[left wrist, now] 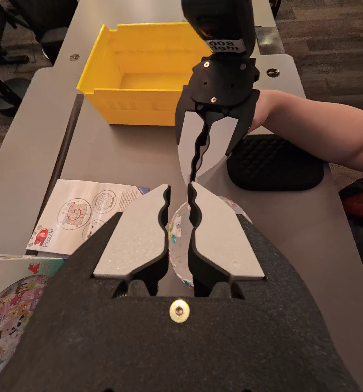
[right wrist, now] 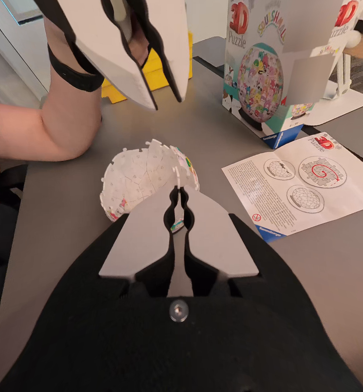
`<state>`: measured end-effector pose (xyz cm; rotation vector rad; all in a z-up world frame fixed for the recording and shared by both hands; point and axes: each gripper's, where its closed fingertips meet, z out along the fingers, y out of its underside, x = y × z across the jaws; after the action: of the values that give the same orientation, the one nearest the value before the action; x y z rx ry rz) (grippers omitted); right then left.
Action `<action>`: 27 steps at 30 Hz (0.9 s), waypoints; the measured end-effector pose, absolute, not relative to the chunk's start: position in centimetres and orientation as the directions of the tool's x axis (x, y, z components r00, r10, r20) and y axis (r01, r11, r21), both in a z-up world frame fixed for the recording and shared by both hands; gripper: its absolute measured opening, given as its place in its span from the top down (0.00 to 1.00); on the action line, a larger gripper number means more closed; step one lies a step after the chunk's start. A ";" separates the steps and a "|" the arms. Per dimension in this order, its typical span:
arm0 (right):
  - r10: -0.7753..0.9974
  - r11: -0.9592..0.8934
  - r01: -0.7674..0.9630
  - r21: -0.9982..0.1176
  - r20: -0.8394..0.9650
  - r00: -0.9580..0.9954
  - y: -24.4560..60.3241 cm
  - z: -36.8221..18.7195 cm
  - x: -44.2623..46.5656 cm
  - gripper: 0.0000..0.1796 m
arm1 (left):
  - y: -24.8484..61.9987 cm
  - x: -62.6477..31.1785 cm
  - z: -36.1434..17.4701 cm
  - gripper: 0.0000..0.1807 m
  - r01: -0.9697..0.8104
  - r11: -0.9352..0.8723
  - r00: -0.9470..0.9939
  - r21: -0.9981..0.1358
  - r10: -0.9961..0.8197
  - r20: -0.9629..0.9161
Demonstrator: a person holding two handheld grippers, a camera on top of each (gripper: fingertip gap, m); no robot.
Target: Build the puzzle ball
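On the grey bench (right wrist: 55,233) a half-built puzzle ball (right wrist: 142,176) is set, its white inner face and jagged rim turned up, with a folded instruction sheet (right wrist: 303,184) and the upright puzzle box (right wrist: 261,80) to one side and a yellow bin (left wrist: 142,78) and black padded rest (left wrist: 276,163) farther off. The right claw (right wrist: 179,188) is closed, pinched on a thin white puzzle piece (right wrist: 177,176) at the ball's rim. The left claw (left wrist: 179,186) is held parted above the ball, nothing between its fingers.
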<state>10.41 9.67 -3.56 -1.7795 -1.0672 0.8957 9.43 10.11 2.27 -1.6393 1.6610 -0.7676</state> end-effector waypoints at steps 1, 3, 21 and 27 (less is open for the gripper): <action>0.915 -0.264 0.303 -0.916 -0.138 0.379 9.7 -3.7 10.4 0.98 | 10.2 9.6 1.9 0.94 -0.606 0.034 0.009 -0.795 -0.999 -0.050; 0.923 -0.230 0.301 -0.925 -0.109 0.370 9.4 -3.4 10.1 0.98 | 10.7 9.8 1.4 0.94 -0.622 0.024 0.011 -0.782 -0.999 -0.039; 0.920 -0.117 0.387 -0.915 0.047 0.389 8.8 -3.3 9.2 0.98 | 9.5 9.7 -2.6 0.92 -0.739 0.103 -0.101 -0.666 -0.994 -0.041; 0.904 -0.109 0.368 -0.923 0.062 0.423 9.3 -2.9 9.6 0.98 | 8.8 9.6 -2.1 0.91 -0.720 0.065 -0.124 -0.691 -0.992 0.035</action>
<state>9.65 9.34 -2.89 -1.6836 -1.1208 0.6747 9.58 8.76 -2.10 -1.6997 1.8978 -0.7956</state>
